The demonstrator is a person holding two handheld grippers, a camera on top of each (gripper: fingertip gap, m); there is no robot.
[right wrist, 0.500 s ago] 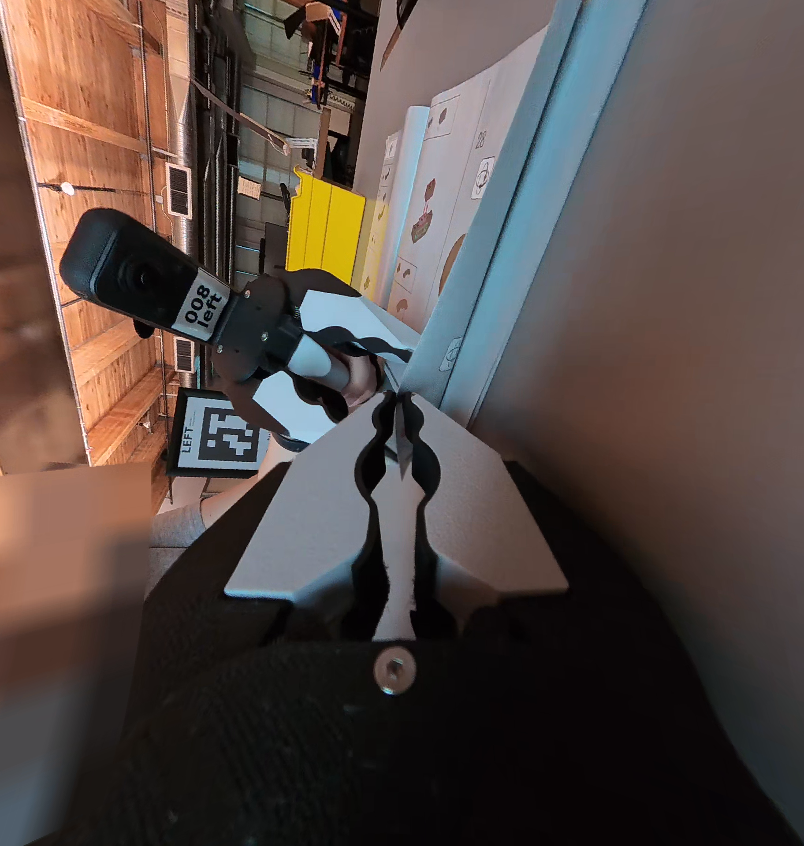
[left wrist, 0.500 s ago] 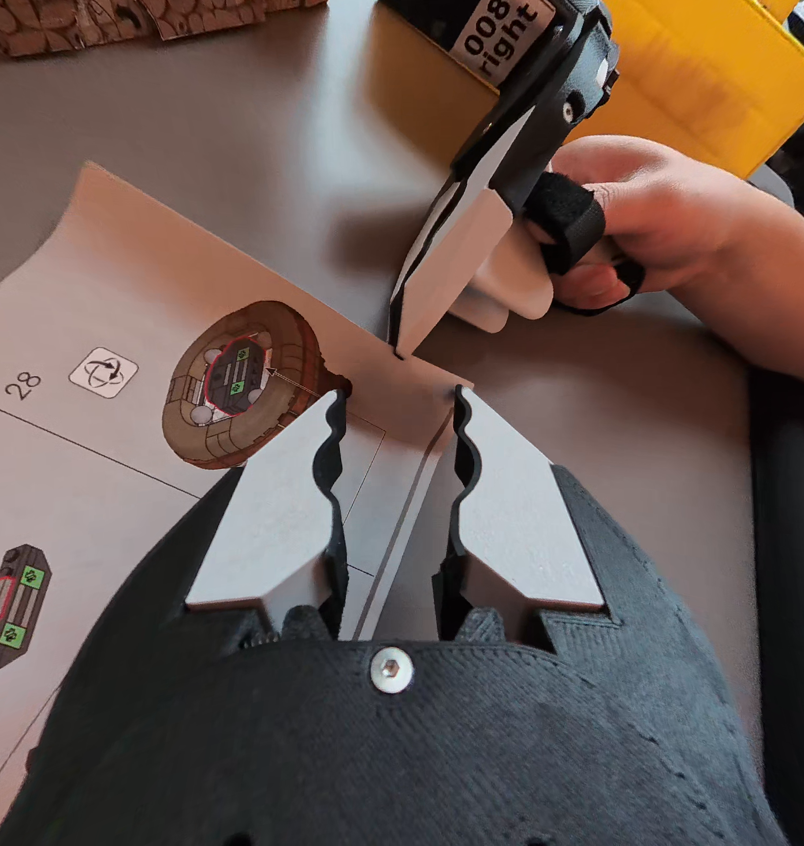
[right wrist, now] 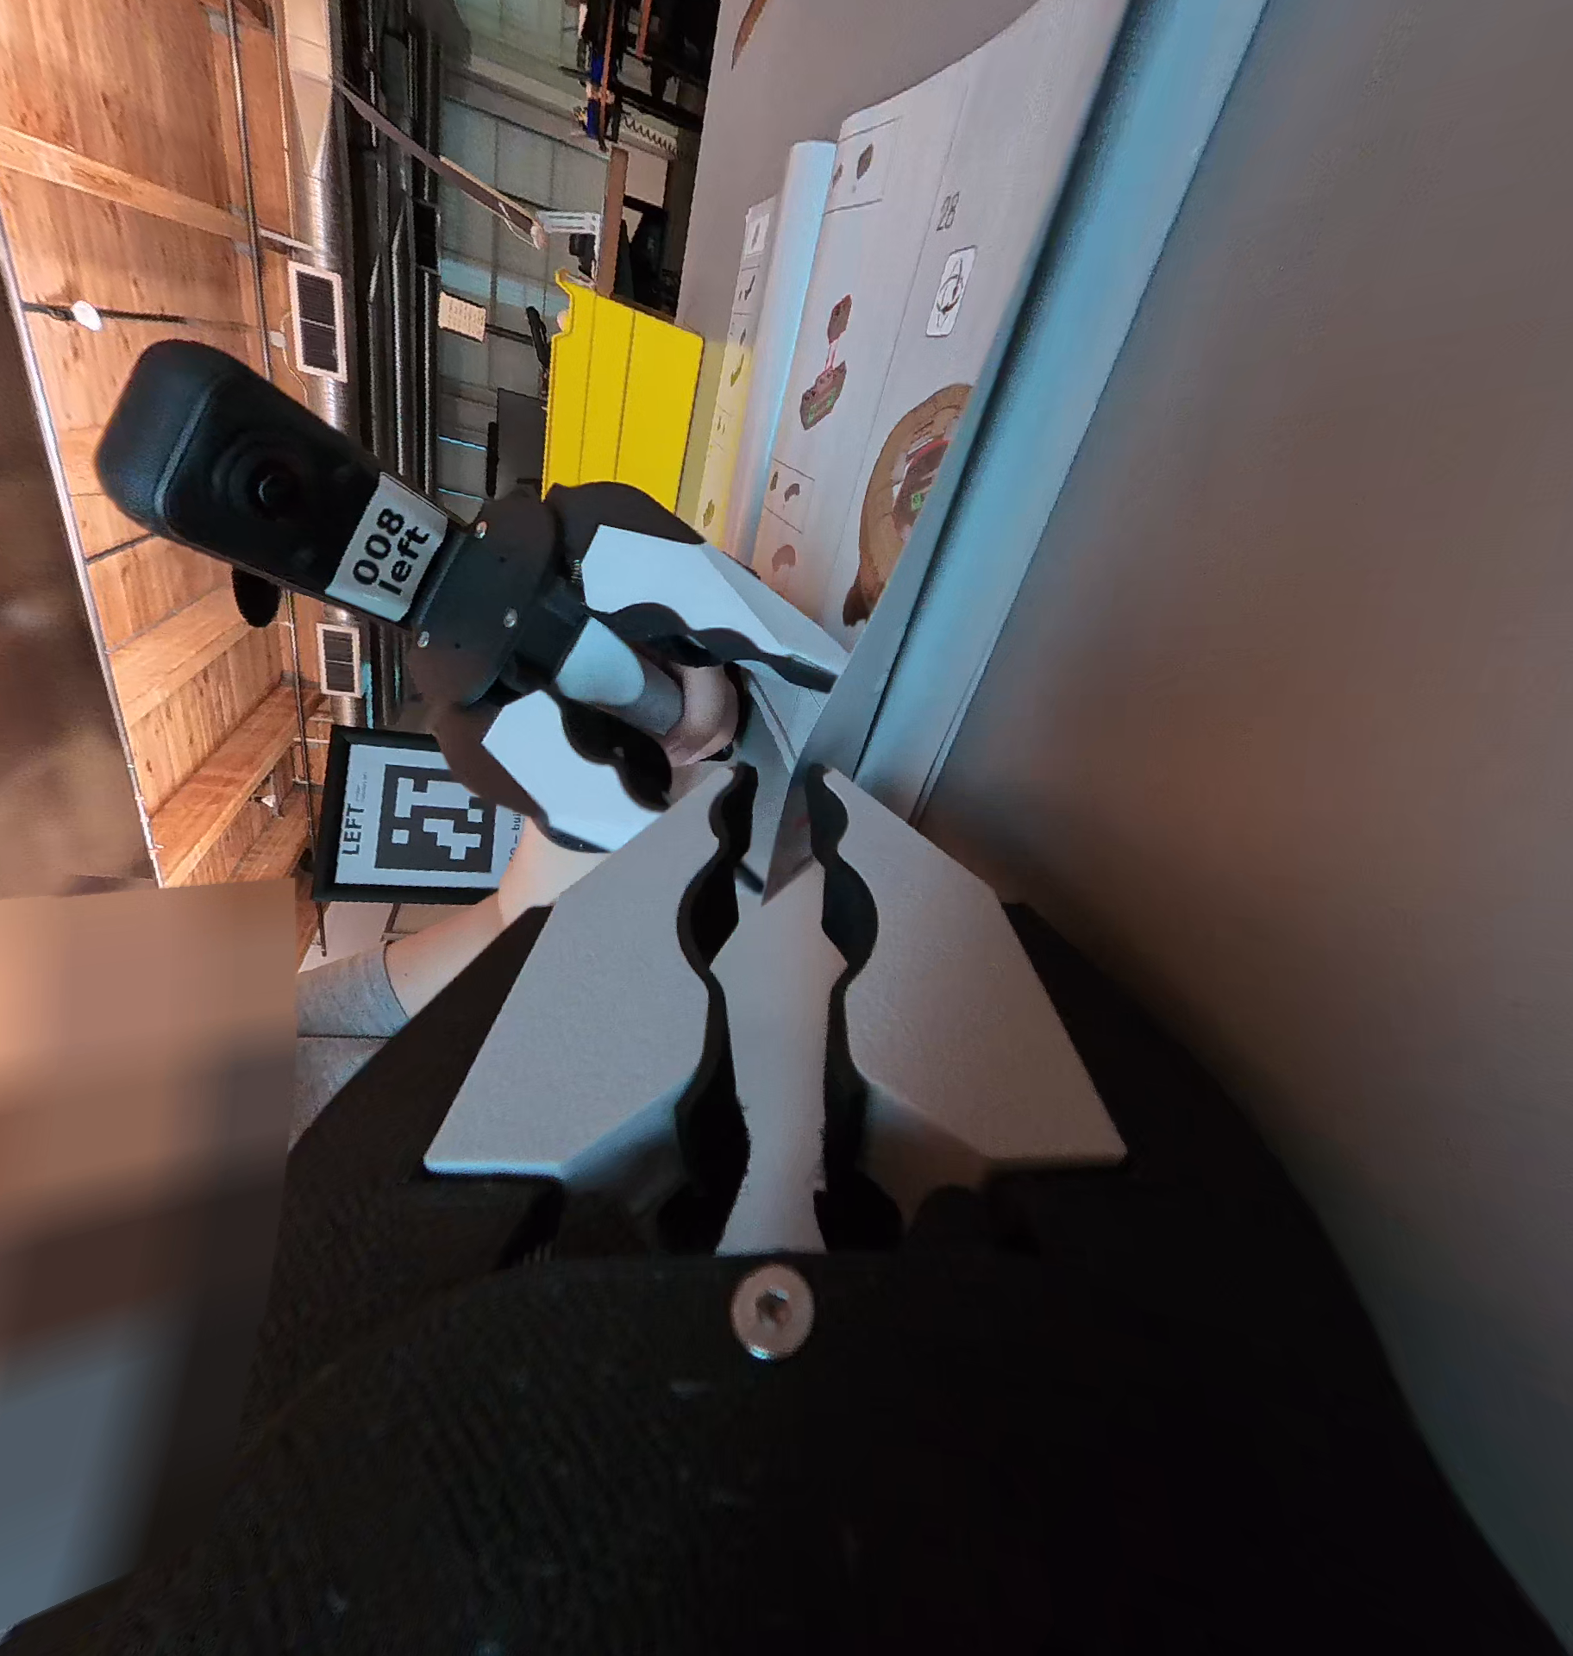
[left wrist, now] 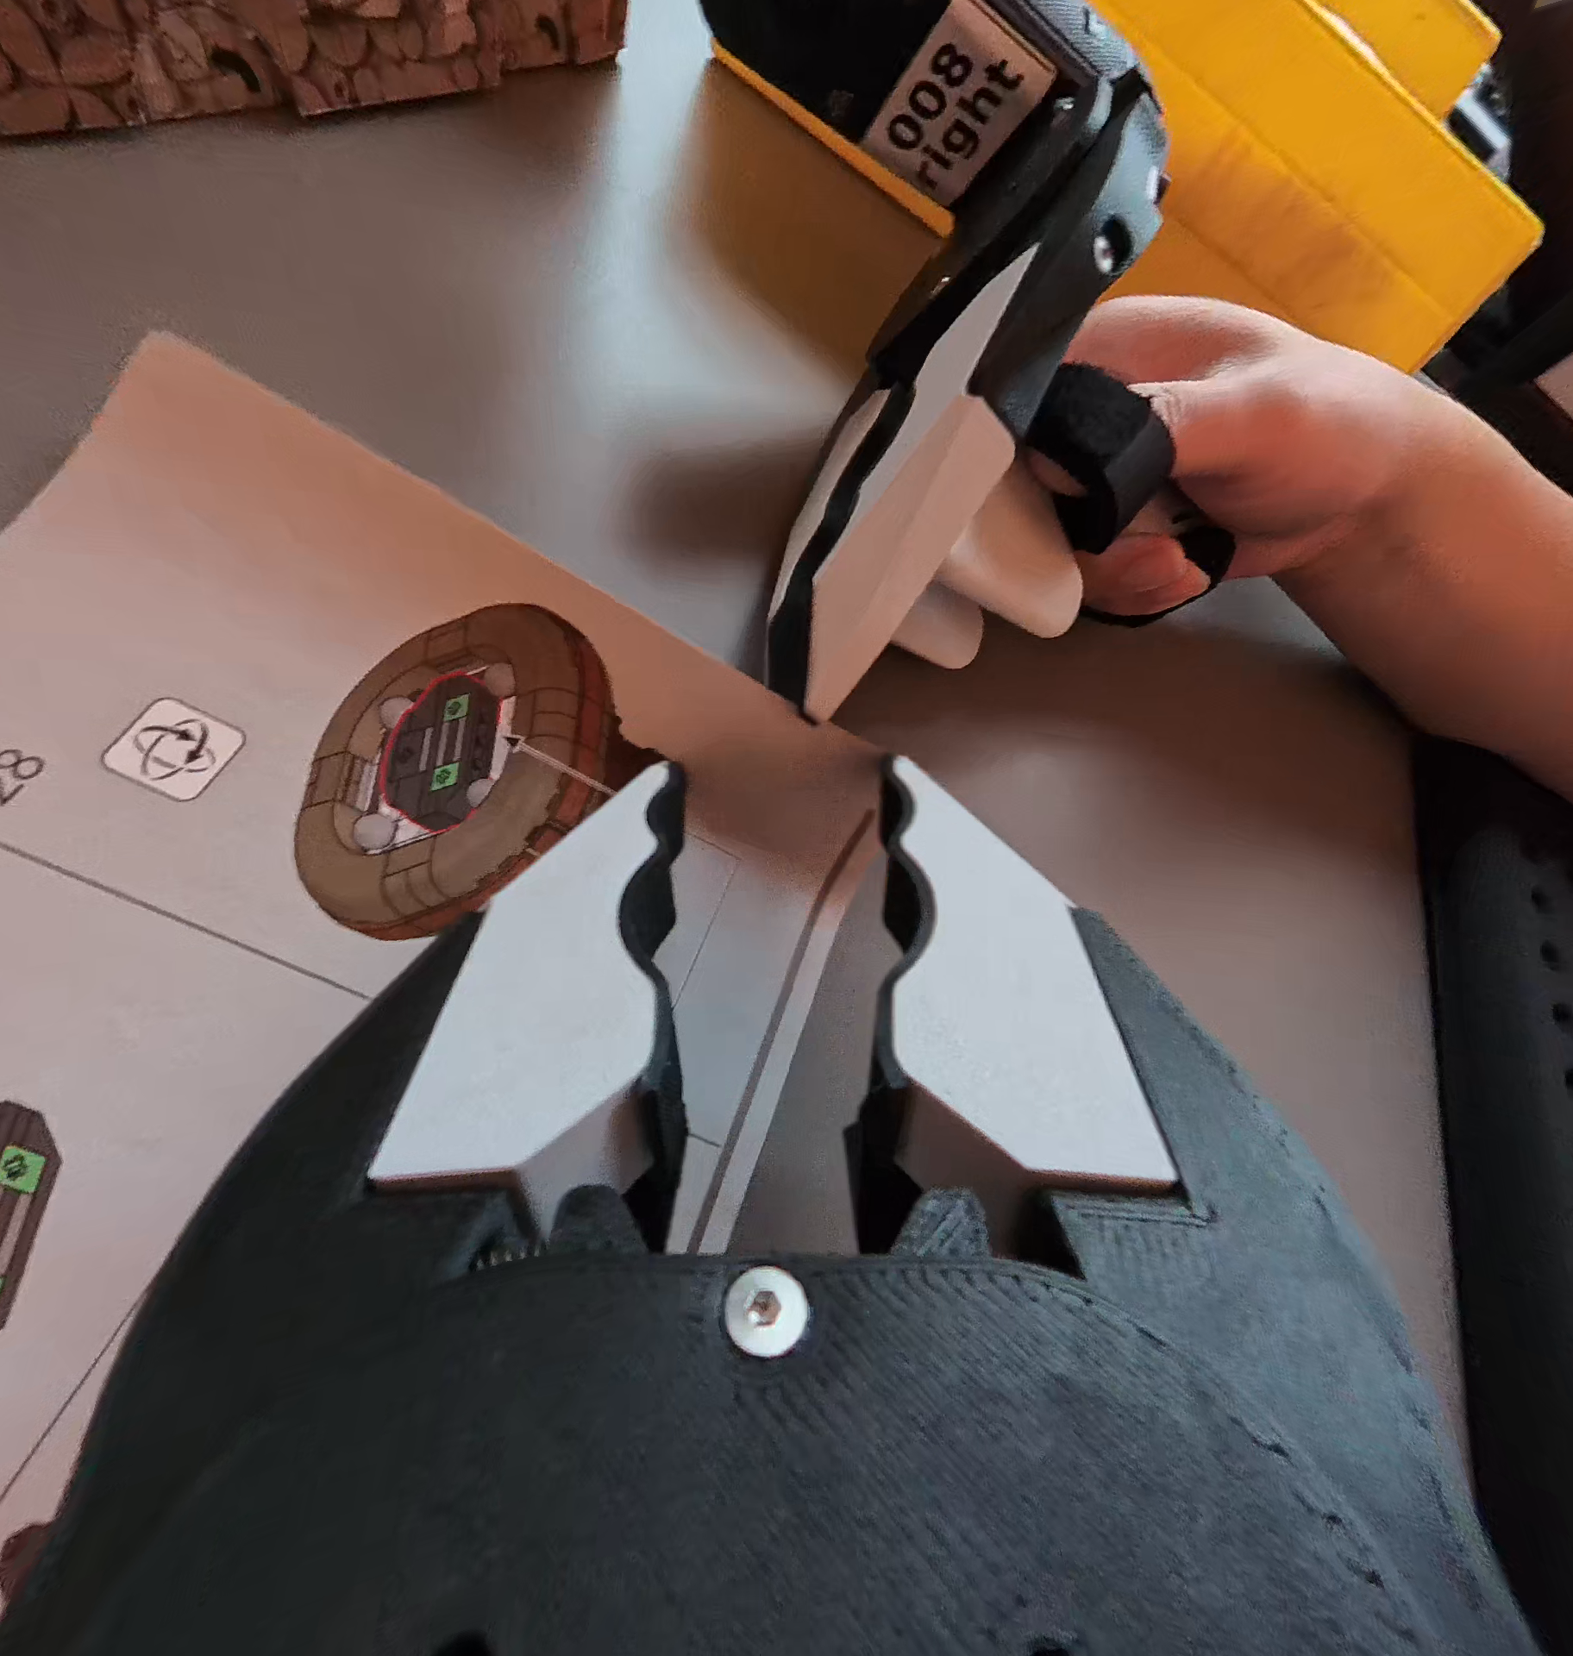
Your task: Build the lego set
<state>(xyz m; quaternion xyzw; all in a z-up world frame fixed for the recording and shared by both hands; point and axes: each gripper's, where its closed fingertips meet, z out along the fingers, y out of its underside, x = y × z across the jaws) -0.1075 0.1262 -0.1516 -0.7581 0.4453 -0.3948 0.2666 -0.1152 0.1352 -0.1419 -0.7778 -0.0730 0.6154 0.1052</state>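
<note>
The instruction booklet (left wrist: 227, 582) lies open on the grey table, showing a round brown model. My right gripper (right wrist: 783, 789) is shut on the corner of a booklet page (right wrist: 787, 851) and holds it lifted. It also shows in the left wrist view (left wrist: 801, 699), tilted down onto that corner, with a hand behind it. My left gripper (left wrist: 778, 780) is open just in front of the same corner, and the lifted page edge (left wrist: 783, 986) runs between its fingers. It also shows in the right wrist view (right wrist: 765, 708), open around the page edge.
A brown brick-built model (left wrist: 272, 54) stands at the table's far left. A yellow bin (left wrist: 1303, 179) sits at the far right behind the right gripper. A black perforated object (left wrist: 1527, 986) lies along the right edge. Bare grey table (left wrist: 407, 269) lies beyond the booklet. The grippers are tip to tip, or close to it. The brown brick-built model (left wrist: 272, 54) is about equally far from each gripper, around 20 cm.
Hardly anything: both grippers stay at the page corner. The right gripper's fingertips stand very slightly wider around the page.
</note>
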